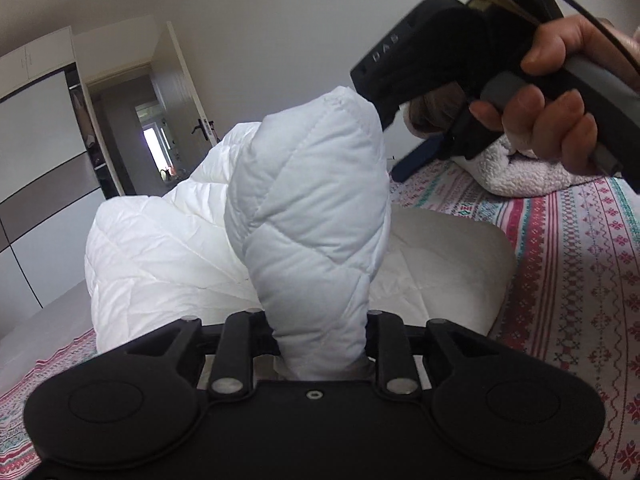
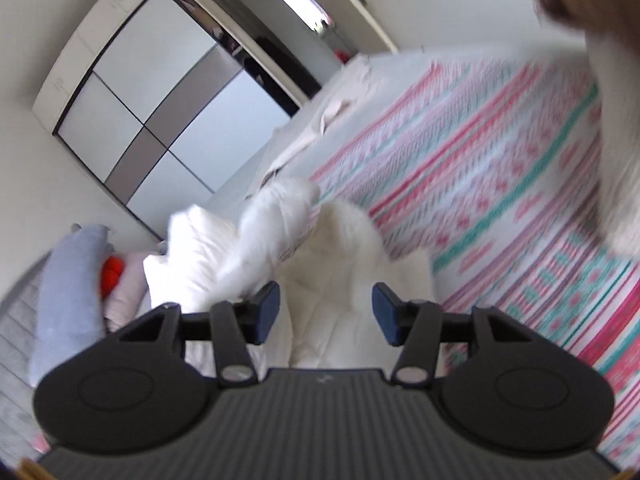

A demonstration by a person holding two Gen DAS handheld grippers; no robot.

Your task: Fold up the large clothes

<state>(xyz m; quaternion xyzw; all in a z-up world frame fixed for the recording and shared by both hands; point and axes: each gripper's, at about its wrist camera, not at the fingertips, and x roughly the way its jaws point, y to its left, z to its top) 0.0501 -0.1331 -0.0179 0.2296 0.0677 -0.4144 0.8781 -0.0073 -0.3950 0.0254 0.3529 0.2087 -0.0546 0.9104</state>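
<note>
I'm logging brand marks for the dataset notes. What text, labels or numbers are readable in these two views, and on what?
"DAS": raised letters on the black body of the right gripper, seen from the left wrist view.
A small mark on the ribbed grey plate in the right wrist view: too small to read.
The bedspread carries only woven patterns, no words.
Nothing else legible; the right wrist view is motion-blurred.

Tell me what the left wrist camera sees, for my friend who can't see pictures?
The left gripper is pinching a puffy white quilted jacket, lifting part of it above a bed with a pink and teal patterned bedspread. At the upper right, a hand holds the right gripper. A wardrobe and an open door stand behind.
</note>
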